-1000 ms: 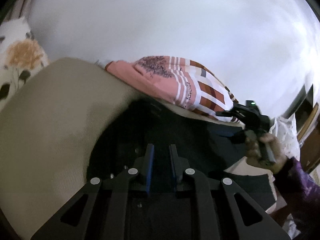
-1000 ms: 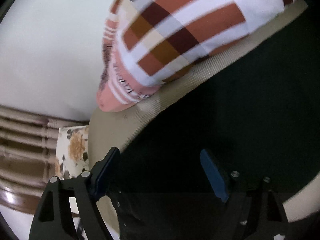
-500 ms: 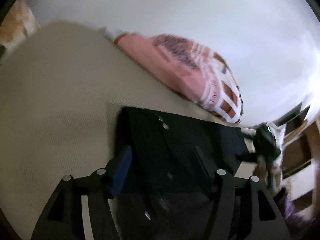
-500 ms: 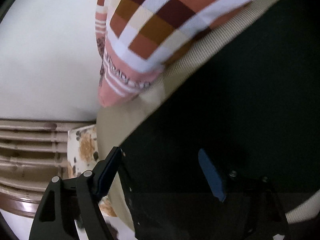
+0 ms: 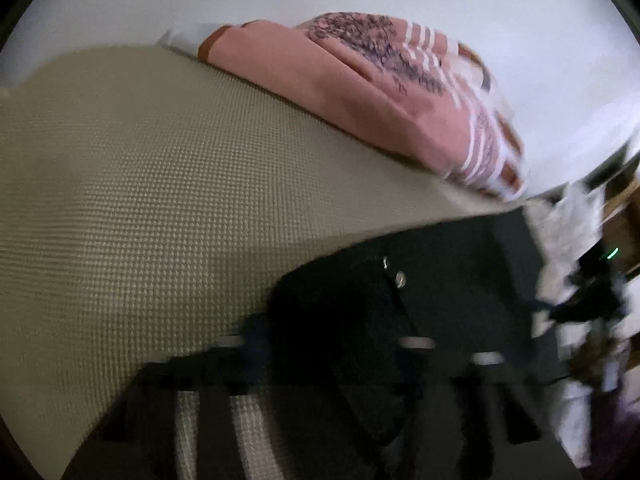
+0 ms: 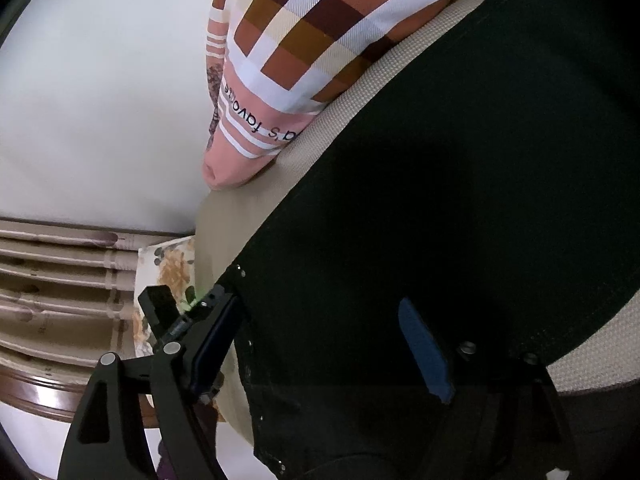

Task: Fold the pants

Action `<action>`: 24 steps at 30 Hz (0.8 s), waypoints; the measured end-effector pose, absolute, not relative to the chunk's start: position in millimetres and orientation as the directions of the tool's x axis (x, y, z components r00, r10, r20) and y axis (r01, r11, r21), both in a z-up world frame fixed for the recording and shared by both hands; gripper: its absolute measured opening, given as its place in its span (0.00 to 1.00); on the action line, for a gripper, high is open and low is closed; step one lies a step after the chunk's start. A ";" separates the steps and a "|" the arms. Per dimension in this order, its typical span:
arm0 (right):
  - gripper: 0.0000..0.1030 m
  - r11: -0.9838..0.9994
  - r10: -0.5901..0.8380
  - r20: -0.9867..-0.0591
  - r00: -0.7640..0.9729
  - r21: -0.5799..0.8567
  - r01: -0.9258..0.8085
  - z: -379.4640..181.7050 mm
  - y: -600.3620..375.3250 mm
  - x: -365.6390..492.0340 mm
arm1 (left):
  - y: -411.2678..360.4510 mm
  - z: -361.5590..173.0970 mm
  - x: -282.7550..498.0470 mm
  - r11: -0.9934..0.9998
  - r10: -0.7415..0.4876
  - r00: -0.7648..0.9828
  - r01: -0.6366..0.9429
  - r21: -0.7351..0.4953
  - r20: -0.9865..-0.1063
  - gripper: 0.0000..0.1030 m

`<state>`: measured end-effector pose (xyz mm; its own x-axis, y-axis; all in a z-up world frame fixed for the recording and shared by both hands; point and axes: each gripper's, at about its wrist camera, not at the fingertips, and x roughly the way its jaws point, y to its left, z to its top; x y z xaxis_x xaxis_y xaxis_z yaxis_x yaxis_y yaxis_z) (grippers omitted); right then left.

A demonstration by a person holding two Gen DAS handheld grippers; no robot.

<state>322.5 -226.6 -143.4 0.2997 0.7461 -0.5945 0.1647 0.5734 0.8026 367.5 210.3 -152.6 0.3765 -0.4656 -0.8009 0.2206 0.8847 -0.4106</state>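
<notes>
Black pants [image 5: 432,280] lie flat on a beige textured bed cover [image 5: 160,200], waist with metal buttons toward me. They fill the right wrist view [image 6: 460,200]. My left gripper [image 5: 332,344] is open, fingers wide apart and blurred, just above the pants' near edge, holding nothing. My right gripper [image 6: 320,340] is open over the pants, one finger at their left edge, holding nothing. The right gripper shows blurred at the far right of the left wrist view [image 5: 588,300]. The left gripper shows in the right wrist view [image 6: 176,316] beside the pants' corner.
A pink and checked pillow [image 5: 400,108] lies at the bed's far edge against a white wall, also in the right wrist view [image 6: 320,40]. A floral cushion [image 6: 168,268] and wooden slatted bed frame [image 6: 60,280] sit at left. White cloth [image 5: 572,220] lies beyond the pants.
My left gripper opened, letting go of the pants, and swung left and back. The pants now lie flat. My right gripper stayed open and shifted slightly.
</notes>
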 end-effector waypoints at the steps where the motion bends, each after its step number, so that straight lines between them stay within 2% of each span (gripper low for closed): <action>1: 0.78 0.572 0.745 -0.595 0.302 0.802 0.170 -145.1 -226.8 323.6 | 204.3 -150.1 361.3 0.902 -0.431 0.403 0.220 -0.371 -0.808 0.20; 2: 0.78 0.570 0.743 -0.595 0.305 0.802 0.177 -146.8 -228.0 323.5 | 202.6 -145.6 355.2 0.910 -0.414 0.430 0.208 -0.358 -0.803 0.15; 4: 0.78 0.570 0.741 -0.598 0.306 0.801 0.184 -148.9 -227.4 327.2 | 202.9 -131.3 338.4 0.910 -0.411 0.496 0.180 -0.373 -0.765 0.14; 8: 0.78 0.599 0.720 -0.618 0.316 0.783 0.165 -146.2 -226.8 338.1 | 184.4 -97.2 297.8 0.923 -0.383 0.600 0.213 -0.321 -0.702 0.14; 15: 0.78 0.483 0.784 -0.529 0.324 0.848 0.217 -150.1 -233.5 371.0 | 142.5 -58.4 227.3 0.927 -0.373 0.681 0.302 -0.222 -0.631 0.14; 21: 0.79 0.508 0.766 -0.577 0.282 0.813 0.284 -165.2 -233.2 398.6 | 138.8 -50.5 193.8 0.916 -0.401 0.683 0.290 -0.277 -0.611 0.14; 23: 0.79 0.484 0.780 -0.561 0.278 0.822 0.302 -172.5 -234.5 403.6 | 137.5 -48.4 183.3 0.912 -0.410 0.681 0.288 -0.294 -0.606 0.14; 24: 0.75 0.479 0.786 -0.556 0.272 0.825 0.300 -175.2 -233.8 407.1 | 135.6 -47.2 177.5 0.911 -0.412 0.681 0.286 -0.297 -0.606 0.14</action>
<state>407.1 -233.8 -175.2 0.2717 0.7857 -0.5558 0.3004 0.4794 0.8246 177.5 135.6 -47.2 0.6807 -0.4117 -0.6059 0.2862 0.9108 -0.2974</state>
